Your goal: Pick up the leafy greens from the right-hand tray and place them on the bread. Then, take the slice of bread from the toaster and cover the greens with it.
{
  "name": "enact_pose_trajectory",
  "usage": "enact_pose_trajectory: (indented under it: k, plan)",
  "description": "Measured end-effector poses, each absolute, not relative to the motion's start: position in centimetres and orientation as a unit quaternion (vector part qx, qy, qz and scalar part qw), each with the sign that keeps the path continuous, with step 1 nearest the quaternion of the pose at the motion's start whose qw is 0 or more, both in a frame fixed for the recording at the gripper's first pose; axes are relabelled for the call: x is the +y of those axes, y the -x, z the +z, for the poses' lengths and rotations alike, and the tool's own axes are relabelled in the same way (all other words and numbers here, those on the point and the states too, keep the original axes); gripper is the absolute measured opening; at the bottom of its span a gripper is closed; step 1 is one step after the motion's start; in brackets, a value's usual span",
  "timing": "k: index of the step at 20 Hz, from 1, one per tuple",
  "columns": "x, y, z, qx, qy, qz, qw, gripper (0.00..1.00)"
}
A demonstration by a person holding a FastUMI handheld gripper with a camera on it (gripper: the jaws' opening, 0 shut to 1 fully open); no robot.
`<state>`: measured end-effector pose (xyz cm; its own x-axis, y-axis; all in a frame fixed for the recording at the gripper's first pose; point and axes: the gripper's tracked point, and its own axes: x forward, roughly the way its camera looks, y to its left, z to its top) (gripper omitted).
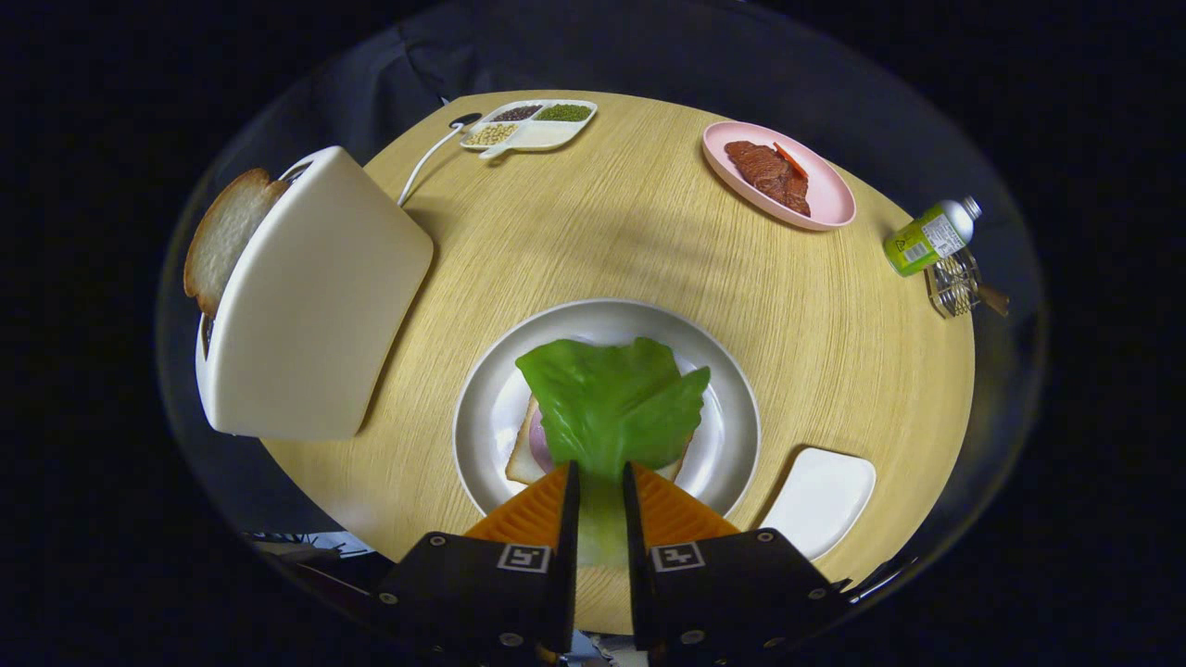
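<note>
While clamped by the hand-held gripper (600, 477) at its stem end, leafy greens (611, 408) noted limp, light, tear-prone. Draped over bread (524, 456) on plate (732, 408); toaster (315, 296) slice (222, 236) stiffer, best pinched by exposed crust.

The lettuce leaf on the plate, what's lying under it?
Under the lettuce leaf, held between the gripper fingers, a bread slice with something pink on it peeks out on the white plate. The rest is covered.

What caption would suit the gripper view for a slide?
Gripper shut on leafy greens, held above the bread on the plate; second slice waits in the toaster.
</note>
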<state>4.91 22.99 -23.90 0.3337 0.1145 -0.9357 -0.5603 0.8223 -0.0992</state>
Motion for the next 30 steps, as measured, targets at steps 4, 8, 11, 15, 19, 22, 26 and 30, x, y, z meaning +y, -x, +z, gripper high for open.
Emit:
enact_pose_trajectory:
  k: [4, 8, 11, 15, 19, 22, 26, 30]
  plan:
    - [22.6, -5.3, -22.8, 0.530, 0.193, 0.204, 0.800, 0.57]
    - [22.8, -5.3, -21.5, 0.527, 0.177, 0.201, 0.807, 0.80]
    - [23.0, -5.5, -19.9, 0.518, 0.177, 0.199, 0.813, 0.99]
    - [24.6, -4.9, -16.4, 0.505, 0.158, 0.212, 0.821, 0.99]
    - [26.9, -4.0, -11.9, 0.490, 0.143, 0.226, 0.830, 0.99]
    - [29.0, -3.3, -9.0, 0.479, 0.152, 0.228, 0.834, 0.99]
    - [32.8, -1.7, -5.9, 0.474, 0.169, 0.243, 0.829, 0.99]
    - [37.9, -0.7, -3.6, 0.467, 0.168, 0.263, 0.827, 0.99]
